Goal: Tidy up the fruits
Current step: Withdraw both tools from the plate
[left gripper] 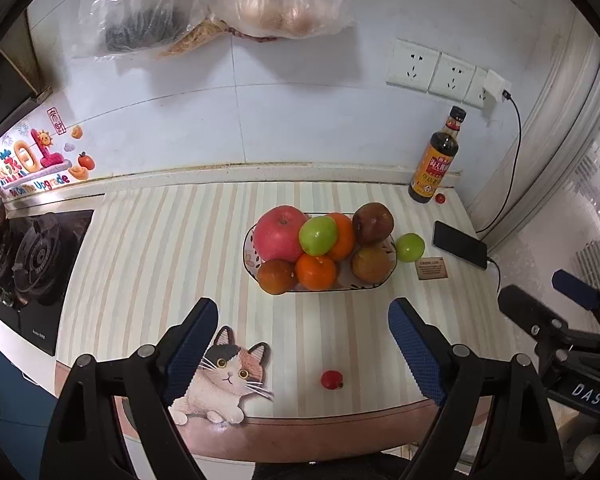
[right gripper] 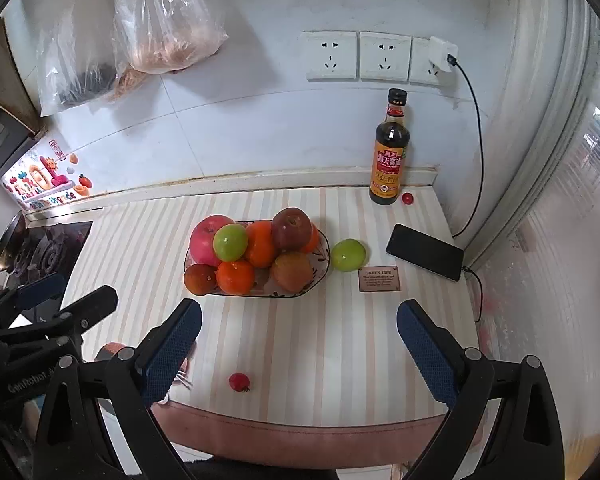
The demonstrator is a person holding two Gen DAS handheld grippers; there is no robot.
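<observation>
Your plate (right gripper: pixel 323 258) at the table's (right gripper: pixel 340 340) center holds most fruits, while a green apple (right gripper: pixel 348 255) at its 3 o'clock and a cherry tomato (right gripper: pixel 239 382) at 6 o'clock remain loose; both grippers' jaws stand wide, empty.

L gripper (left gripper: pixel 303 354) jaws wide, nothing btwn. Fruit plate (left gripper: pixel 249 258) mid-counter w/ red apple (left gripper: pixel 279 234), green apple (left gripper: pixel 318 235), oranges. 2nd green apple (left gripper: pixel 409 247) just R of plate. Cherry tomato (left gripper: pixel 332 379) near front edge. Soy sauce bottle (left gripper: pixel 436 160) at wall.
</observation>
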